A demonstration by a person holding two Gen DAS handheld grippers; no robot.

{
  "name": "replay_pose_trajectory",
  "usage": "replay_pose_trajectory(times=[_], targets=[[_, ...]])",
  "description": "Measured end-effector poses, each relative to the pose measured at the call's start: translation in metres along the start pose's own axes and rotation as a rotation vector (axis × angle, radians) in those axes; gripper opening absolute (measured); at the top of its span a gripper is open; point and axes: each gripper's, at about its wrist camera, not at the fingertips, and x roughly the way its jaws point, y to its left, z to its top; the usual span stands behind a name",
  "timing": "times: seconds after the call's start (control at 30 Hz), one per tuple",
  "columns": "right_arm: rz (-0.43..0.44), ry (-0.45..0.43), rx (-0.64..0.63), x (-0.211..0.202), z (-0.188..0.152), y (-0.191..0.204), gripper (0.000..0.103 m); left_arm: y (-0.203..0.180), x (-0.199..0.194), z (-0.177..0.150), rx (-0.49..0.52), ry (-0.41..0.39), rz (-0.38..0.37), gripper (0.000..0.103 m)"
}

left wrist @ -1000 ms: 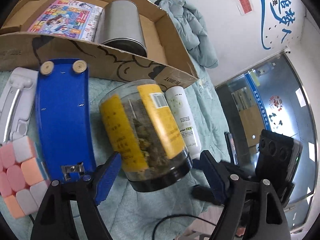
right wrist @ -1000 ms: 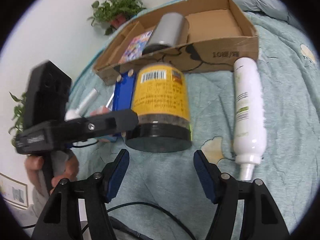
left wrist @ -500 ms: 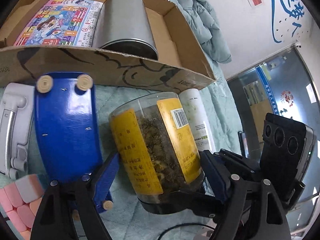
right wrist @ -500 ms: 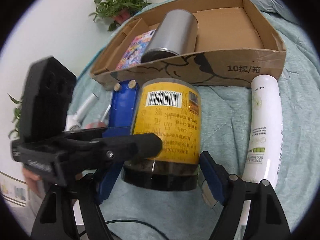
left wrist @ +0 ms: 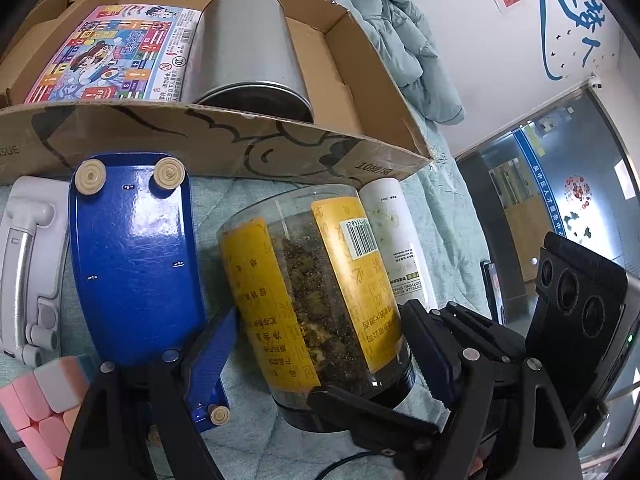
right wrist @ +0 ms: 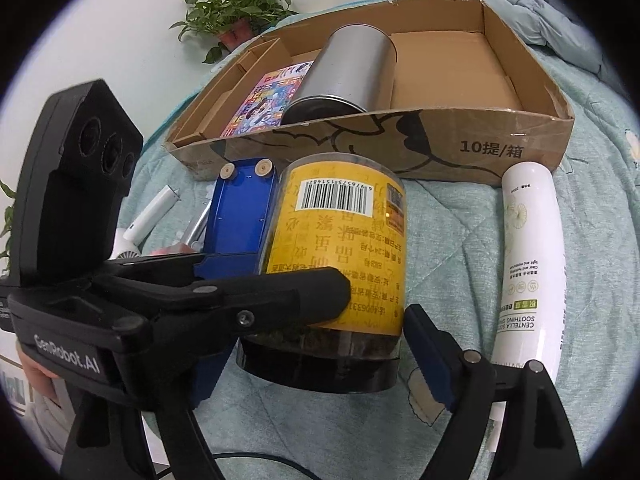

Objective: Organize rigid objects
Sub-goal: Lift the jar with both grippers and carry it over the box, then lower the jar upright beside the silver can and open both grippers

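Observation:
A clear jar of dried flowers with a yellow label and black lid (left wrist: 316,300) lies on its side on the green quilt; it also shows in the right wrist view (right wrist: 340,256). My left gripper (left wrist: 320,348) is open, its blue pads on either side of the jar near the lid. My right gripper (right wrist: 316,364) is open too, straddling the lid end, with the left gripper's finger (right wrist: 256,300) crossing over the jar. A cardboard box (left wrist: 224,140) behind holds a metal tin (left wrist: 248,48) and a colourful book (left wrist: 116,52).
A blue plastic tray (left wrist: 132,256) lies left of the jar, a white spray bottle (right wrist: 532,256) right of it. A white holder (left wrist: 28,264) and a pink cube (left wrist: 36,408) sit at the far left. A quilted jacket (left wrist: 404,48) and potted plant (right wrist: 236,16) lie beyond.
Both grippers have moved forward toward the box, so the jar now sits between the fingers of each. The jar appears slightly rolled, its barcode turned further up.

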Motion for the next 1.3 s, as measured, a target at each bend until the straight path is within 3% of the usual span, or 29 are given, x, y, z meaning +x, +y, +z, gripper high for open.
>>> replay_pose_trajectory(times=[0.3,0.57,0.8,1.0,1.3], targets=[[-0.032,-0.013,0.004,0.008,0.006,0.005,0.085,-0.004,0.001,0.001,0.018,-0.006,0.0,0.081],[-0.055,-0.139,-0.023,-0.03,0.006,0.013,0.085,-0.038,-0.037,0.005,0.138,-0.154,0.008,0.081],[-0.083,-0.226,-0.072,-0.056,0.045,0.016,0.085,-0.067,-0.065,0.049,0.224,-0.217,0.034,0.081],[-0.099,-0.232,-0.14,-0.071,0.097,0.012,0.085,-0.087,-0.085,0.103,0.262,-0.266,0.049,0.08],[-0.078,-0.154,-0.087,-0.052,0.142,-0.026,0.085,-0.083,-0.041,0.173,0.207,-0.131,0.053,0.08]])
